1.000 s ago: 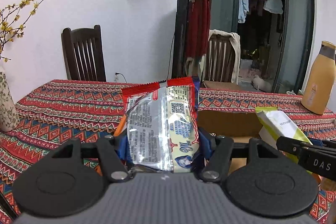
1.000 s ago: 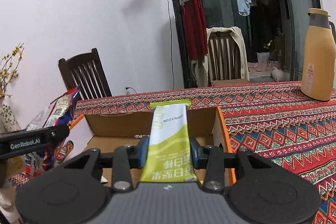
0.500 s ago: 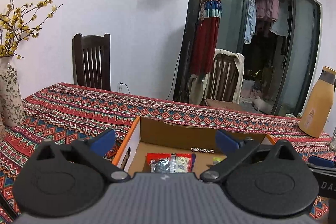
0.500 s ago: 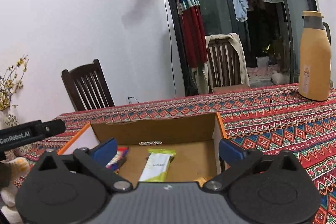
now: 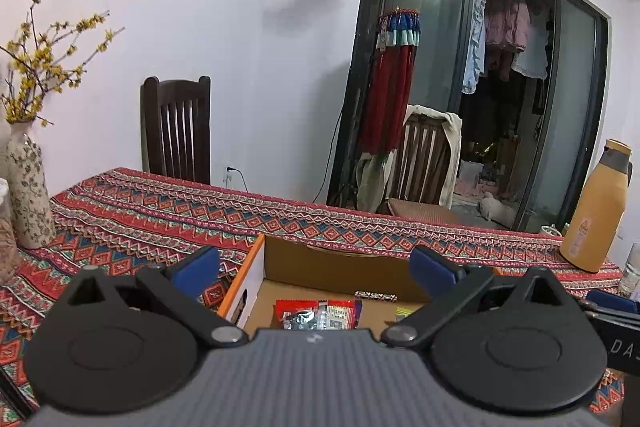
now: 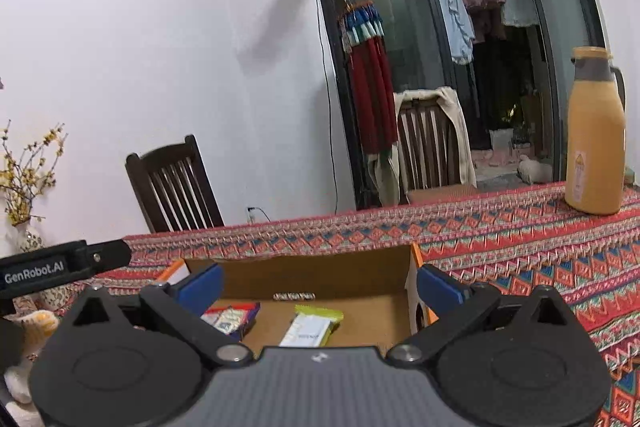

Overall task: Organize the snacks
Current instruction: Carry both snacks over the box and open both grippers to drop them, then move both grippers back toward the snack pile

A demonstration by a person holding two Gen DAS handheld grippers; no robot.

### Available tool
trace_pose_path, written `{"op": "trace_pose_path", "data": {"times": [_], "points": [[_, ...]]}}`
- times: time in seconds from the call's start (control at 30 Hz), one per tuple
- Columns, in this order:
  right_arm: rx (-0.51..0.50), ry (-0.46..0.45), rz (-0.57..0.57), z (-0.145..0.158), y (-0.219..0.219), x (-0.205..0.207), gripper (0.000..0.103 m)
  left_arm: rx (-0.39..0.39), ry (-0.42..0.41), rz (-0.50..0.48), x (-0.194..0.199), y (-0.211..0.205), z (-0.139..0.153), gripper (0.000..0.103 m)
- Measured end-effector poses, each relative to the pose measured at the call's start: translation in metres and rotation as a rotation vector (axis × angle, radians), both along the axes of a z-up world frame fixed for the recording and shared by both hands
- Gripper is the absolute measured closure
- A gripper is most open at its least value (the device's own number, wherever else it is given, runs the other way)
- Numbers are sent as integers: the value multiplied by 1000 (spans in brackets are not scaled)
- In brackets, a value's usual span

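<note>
The table [image 5: 152, 211], under its patterned red cloth, filled the lower half of both views, with the open cardboard box [image 6: 320, 277] low in the centre. Its upright walls looked like the main risk: a hand-held gripper swung sideways at this height might clip a wall and shove the light box across the cloth. The tall orange flask [image 6: 595, 135] at the right edge could also be toppled by a wide reach. Both packets lay flat on the box floor: the red snack packet [image 5: 318, 314] bottom centre of the left view, the green-and-white packet [image 6: 312, 329] bottom centre of the right. The left hand-held gripper [image 5: 316, 269] and right hand-held gripper [image 6: 318, 281] tilted slightly downward over the box, jaws spread wide and empty.
</note>
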State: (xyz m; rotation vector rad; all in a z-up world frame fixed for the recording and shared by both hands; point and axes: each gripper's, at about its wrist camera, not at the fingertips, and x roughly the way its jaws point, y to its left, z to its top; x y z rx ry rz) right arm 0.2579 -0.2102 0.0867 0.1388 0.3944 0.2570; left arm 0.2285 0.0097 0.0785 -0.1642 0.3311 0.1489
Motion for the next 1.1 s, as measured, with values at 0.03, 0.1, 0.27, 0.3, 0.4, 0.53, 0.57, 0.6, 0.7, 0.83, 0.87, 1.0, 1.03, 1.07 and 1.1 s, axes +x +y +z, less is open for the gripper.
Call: {"op": "trace_pose_path", "data": {"times": [0.03, 0.1, 0.27, 0.3, 0.4, 0.53, 0.57, 0.6, 0.7, 0.83, 0.87, 1.0, 1.03, 1.07, 1.1], "points": [[1, -6, 3, 3, -1, -3, 0, 1, 0, -3, -3, 0, 3, 0], [-1, -18, 0, 8, -2, -9, 0, 17, -15, -9, -13, -1, 9, 0], [-12, -30, 1, 12, -7, -28, 0, 26, -30, -21, -35, 0, 14, 0], [-14, -29, 0, 13, -8, -32, 0, 25, -28, -23, -39, 1, 13, 0], [-22, -24, -2, 12, -12, -47, 0, 27, -21, -26, -50, 3, 11, 0], [-33, -18, -3, 9, -19, -67, 0, 31, -10, -24, -68, 7, 6, 0], [-38, -14, -4, 8, -20, -72, 0, 30, -6, -23, -72, 9, 4, 0], [-42, -9, -4, 6, -22, -77, 0, 28, -2, -23, -76, 10, 3, 0], [-49, 11, -6, 0, -26, -89, 0, 29, 13, -27, -88, 12, -3, 0], [-64, 43, -6, -12, -31, -105, 0, 36, 44, -36, -99, 15, -15, 0], [-69, 55, -5, -16, -32, -110, 0, 37, 54, -38, -102, 16, -19, 0], [-87, 96, -7, -29, -35, -123, 0, 38, 95, -47, -113, 21, -36, 0], [-91, 105, -7, -32, -35, -126, 0, 39, 106, -49, -116, 22, -42, 0], [-96, 115, -5, -35, -36, -130, 0, 42, 118, -50, -118, 23, -46, 0], [-98, 124, -4, -39, -37, -133, 0, 44, 128, -52, -121, 25, -50, 0]]}}
